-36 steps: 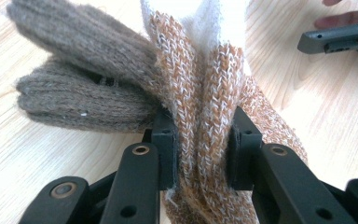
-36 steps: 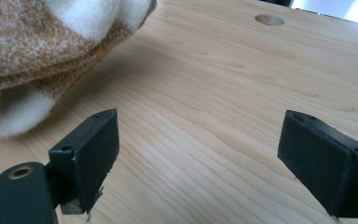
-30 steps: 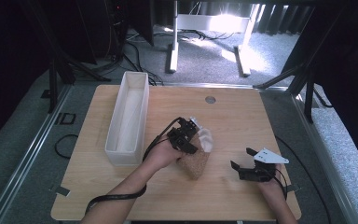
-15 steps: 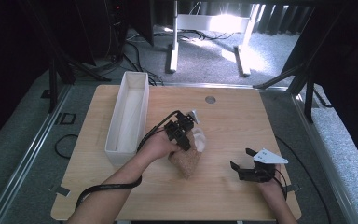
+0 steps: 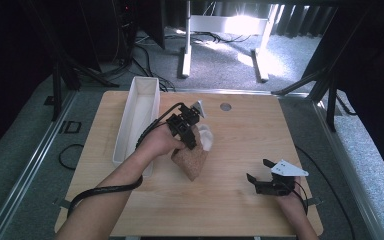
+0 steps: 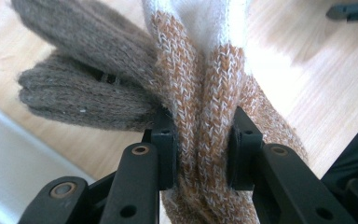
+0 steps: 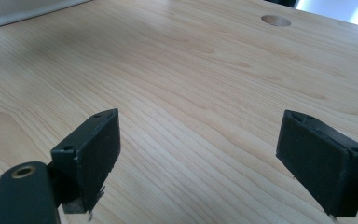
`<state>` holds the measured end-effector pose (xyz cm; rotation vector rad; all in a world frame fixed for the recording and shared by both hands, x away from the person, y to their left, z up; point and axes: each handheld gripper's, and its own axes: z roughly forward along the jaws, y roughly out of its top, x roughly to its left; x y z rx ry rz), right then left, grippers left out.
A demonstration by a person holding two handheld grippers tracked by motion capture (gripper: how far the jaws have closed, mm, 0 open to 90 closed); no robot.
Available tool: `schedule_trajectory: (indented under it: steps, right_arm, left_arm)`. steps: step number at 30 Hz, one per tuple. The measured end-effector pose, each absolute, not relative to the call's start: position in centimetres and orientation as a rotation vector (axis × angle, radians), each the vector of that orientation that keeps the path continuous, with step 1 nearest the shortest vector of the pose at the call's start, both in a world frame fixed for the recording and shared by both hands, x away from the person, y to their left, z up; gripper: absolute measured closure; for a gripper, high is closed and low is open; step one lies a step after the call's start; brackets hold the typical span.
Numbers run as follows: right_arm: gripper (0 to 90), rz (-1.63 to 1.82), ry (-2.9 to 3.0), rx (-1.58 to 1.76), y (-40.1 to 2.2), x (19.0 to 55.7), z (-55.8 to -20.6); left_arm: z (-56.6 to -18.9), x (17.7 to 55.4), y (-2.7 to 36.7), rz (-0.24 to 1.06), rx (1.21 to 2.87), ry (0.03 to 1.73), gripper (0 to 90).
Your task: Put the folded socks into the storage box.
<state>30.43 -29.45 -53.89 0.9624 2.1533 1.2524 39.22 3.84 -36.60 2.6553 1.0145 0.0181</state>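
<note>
My left gripper (image 5: 186,129) hangs above the middle of the wooden table (image 5: 240,135), shut on a tan knit sock (image 5: 192,161) with a white end (image 5: 206,138). The sock dangles from the jaws with its lower tip near the tabletop. In the left gripper view the gripper (image 6: 200,140) pinches the folded tan sock (image 6: 200,88), and a grey-brown sock (image 6: 84,93) is bundled against it on the left. My right gripper (image 5: 260,182) rests low at the front right, open, with bare wood between its jaws (image 7: 200,154).
A long white tray (image 5: 138,119) lies along the table's left side, just left of the left hand. A round hole (image 5: 225,106) sits near the far edge, also seen from the right gripper as the hole (image 7: 276,20). Cables trail off the table's front.
The left gripper has risen and shifted slightly toward the tray, lifting the sock bundle off the table. The right gripper has stayed put.
</note>
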Motion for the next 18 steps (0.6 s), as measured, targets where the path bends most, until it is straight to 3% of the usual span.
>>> schedule_trajectory:
  steps: [18]
  right_arm:
    - [13.4, 1.242, 2.157, 0.956, -29.3, 30.5, -54.0]
  left_arm:
    - [-31.7, 41.4, 11.5, 0.168, 2.613, 1.267, 70.5]
